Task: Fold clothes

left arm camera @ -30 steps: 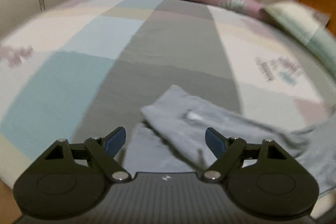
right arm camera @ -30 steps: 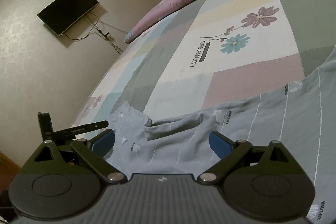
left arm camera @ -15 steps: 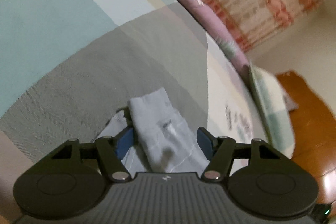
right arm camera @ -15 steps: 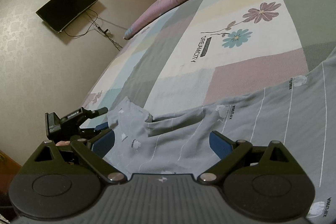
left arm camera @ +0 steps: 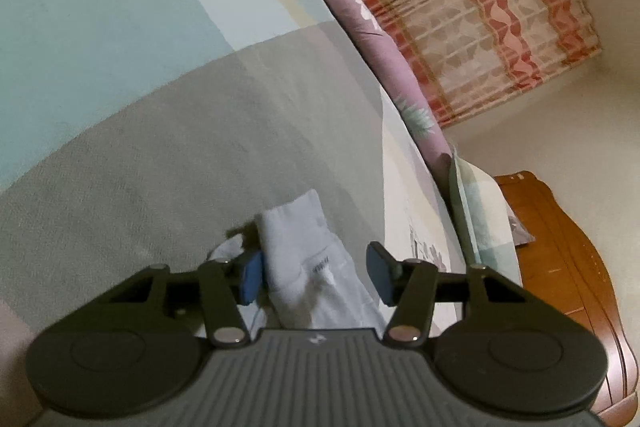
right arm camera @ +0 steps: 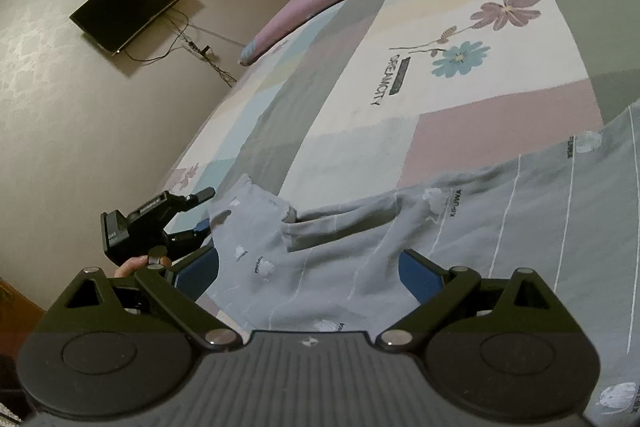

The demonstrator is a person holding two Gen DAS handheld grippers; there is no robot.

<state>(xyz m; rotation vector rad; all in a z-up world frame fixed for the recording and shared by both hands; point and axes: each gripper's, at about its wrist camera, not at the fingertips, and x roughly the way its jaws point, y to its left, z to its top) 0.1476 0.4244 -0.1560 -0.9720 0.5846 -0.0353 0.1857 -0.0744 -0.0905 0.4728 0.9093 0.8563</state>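
1. Bedroom scene: a wide bed [right arm camera: 460,131] with a patchwork sheet of teal, grey, pink and cream blocks, printed with flowers, fills most of both views.
2. Left gripper [left arm camera: 316,273] points down at the bed, its jaws closing around a sleeve end [left arm camera: 298,247] of a pale grey garment [right arm camera: 500,227]; the left blue pad [left arm camera: 251,281] is at the cloth's edge, the right pad stands a little apart from it.
3. Right gripper [right arm camera: 308,277] hangs above the garment with its jaws wide apart, gripping nothing; cloth lies below the gap.
4. That garment lies spread on the near side of the bed, with thin white stripes and small white prints, its sleeve reaching toward the left gripper.
5. From the right wrist view, a person's hand [right arm camera: 134,265] shows behind the left gripper [right arm camera: 200,215].
6. Farther out, a long mauve bolster [left arm camera: 360,11] lies along the bed's far edge, before a curtain [left arm camera: 480,7] banded in red and cream.
7. A dark flat television [right arm camera: 130,5] hangs on the pale wall, cables trailing beneath.
8. A wooden bed frame [left arm camera: 560,247] shows at the right.
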